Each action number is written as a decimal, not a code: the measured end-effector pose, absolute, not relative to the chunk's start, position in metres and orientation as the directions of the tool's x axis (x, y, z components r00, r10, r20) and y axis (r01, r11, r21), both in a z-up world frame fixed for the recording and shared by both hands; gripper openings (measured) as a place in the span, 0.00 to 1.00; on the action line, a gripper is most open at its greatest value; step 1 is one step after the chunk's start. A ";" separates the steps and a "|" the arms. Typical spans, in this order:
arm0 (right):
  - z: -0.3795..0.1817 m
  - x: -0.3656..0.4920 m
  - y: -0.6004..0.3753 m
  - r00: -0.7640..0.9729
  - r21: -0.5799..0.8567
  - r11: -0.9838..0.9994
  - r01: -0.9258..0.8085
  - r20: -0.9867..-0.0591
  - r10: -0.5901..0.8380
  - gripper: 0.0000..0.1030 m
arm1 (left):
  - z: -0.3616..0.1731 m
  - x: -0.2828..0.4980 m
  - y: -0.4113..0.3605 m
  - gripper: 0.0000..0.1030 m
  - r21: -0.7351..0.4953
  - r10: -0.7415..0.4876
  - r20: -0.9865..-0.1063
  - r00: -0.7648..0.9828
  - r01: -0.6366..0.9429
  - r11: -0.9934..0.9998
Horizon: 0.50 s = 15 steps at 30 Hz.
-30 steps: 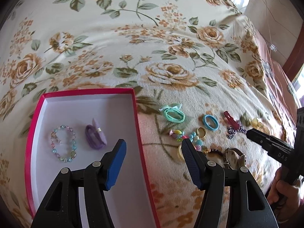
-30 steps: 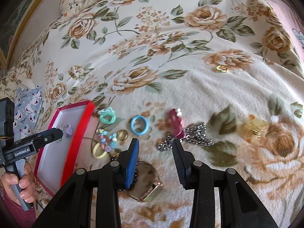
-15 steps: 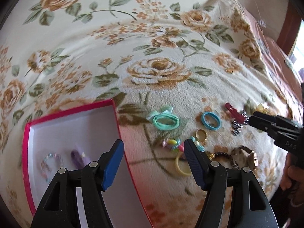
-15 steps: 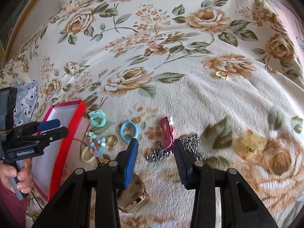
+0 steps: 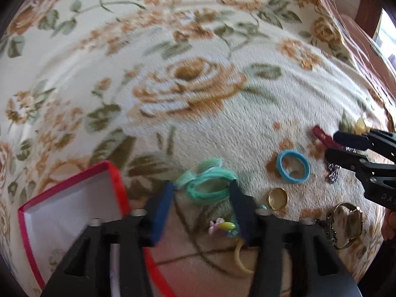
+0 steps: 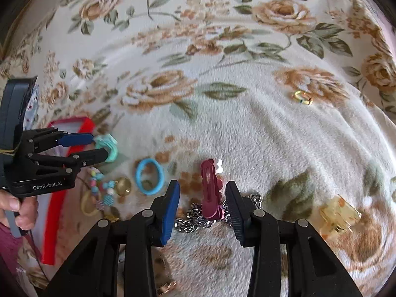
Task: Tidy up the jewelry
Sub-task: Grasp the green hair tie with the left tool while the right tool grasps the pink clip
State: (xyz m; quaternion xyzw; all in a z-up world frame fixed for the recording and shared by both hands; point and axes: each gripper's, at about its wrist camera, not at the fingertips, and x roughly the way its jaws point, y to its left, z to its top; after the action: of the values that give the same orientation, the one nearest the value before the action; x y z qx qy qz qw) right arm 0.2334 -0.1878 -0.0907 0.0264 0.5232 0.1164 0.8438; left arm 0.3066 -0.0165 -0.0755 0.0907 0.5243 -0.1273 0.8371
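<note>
While left tool [image 5: 200,199] straddles teal hair tie [image 5: 210,185] on bed, fingers spread, I watch right tool [image 6: 202,199], also spread, around maroon clip [image 6: 209,189]. Risk: clip lies on chain [image 6: 198,220]; could snag.

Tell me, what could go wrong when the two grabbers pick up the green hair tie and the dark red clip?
The left hand-held gripper straddles the green hair tie, open; the soft loops might slip out or snag the fuzzy blanket. The right hand-held gripper is open around the dark red clip, which lies on a silver chain, so the chain could get pinched and dragged along too.
</note>
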 end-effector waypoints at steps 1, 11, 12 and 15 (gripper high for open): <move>-0.096 0.235 -0.188 0.413 0.166 0.972 -0.168 -0.883 0.222 0.38 | -0.079 0.309 -0.017 0.25 0.021 -0.115 -0.904 0.412 0.310 0.950; -0.089 0.230 -0.192 0.439 0.187 0.970 -0.153 -0.867 0.236 0.16 | -0.065 0.299 0.001 0.05 -0.090 -0.213 -0.865 0.455 0.277 0.957; -0.085 0.228 -0.191 0.448 0.191 0.969 -0.155 -0.861 0.241 0.16 | -0.062 0.296 0.005 0.05 -0.105 -0.224 -0.857 0.464 0.267 0.958; -0.072 0.220 -0.187 0.473 0.225 0.961 -0.162 -0.837 0.276 0.16 | -0.049 0.280 0.020 0.05 -0.146 -0.248 -0.838 0.486 0.238 0.960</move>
State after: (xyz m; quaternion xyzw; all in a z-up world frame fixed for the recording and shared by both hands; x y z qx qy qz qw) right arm 0.2203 -0.1868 -0.0719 0.0574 0.4970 0.1277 0.8564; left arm 0.2800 0.0198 -0.0489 -0.0049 0.4870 -0.1408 0.8620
